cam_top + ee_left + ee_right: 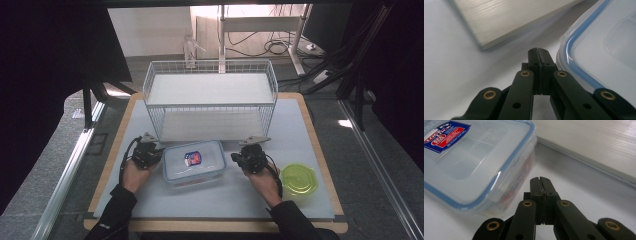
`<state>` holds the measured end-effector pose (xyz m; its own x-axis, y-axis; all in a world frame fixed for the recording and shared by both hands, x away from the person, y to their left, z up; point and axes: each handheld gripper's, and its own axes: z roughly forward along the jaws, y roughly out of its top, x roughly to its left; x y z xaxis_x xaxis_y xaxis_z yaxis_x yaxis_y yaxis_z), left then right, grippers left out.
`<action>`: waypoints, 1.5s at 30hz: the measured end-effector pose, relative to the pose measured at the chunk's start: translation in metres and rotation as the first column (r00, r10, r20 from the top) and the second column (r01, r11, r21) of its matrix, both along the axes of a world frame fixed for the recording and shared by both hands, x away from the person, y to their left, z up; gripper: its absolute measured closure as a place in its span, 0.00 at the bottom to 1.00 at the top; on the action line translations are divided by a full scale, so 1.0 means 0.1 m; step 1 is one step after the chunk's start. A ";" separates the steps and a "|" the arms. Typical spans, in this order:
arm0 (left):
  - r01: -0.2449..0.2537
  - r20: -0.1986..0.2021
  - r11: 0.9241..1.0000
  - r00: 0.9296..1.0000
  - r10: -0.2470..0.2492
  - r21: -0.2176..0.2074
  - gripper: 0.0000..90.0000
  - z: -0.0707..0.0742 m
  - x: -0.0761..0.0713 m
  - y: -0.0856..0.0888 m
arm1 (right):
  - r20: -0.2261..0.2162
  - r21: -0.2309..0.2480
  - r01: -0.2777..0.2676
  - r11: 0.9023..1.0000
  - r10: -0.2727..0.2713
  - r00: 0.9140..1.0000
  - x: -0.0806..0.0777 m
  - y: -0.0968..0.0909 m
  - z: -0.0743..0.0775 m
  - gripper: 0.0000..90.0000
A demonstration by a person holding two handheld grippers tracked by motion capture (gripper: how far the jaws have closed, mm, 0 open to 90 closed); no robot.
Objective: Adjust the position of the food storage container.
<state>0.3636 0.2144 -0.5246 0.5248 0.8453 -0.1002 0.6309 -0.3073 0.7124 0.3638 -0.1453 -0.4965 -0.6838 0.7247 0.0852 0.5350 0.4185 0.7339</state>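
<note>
One white mat (150, 200) | wooden table (320, 145) | grey floor (45, 150) beyond

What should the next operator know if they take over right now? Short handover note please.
Left gripper: shut, holding nothing, at the left end of the clear lidded container.
Right gripper: shut, holding nothing, at the container's right end.
Container: lid on, sitting on the white mat in front of the wire shelf rack. Green-lidded tub sits to the right of the right hand.
Done: both grippers flank the container.
Left: probably moving the container, perhaps onto the rack; neither gripper grips it.
</note>
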 end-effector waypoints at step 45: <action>0.126 0.091 0.992 0.988 -0.126 0.000 0.63 0.21 -0.71 -0.20 | 0.048 -0.076 0.093 0.993 -0.089 0.995 -0.71 -0.48 0.24 0.83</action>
<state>0.2921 0.1944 -0.5036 0.6343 0.7714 -0.0516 0.5200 -0.3763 0.7668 0.2928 -0.1937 -0.4725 -0.6166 0.7872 -0.0036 0.5408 0.4269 0.7247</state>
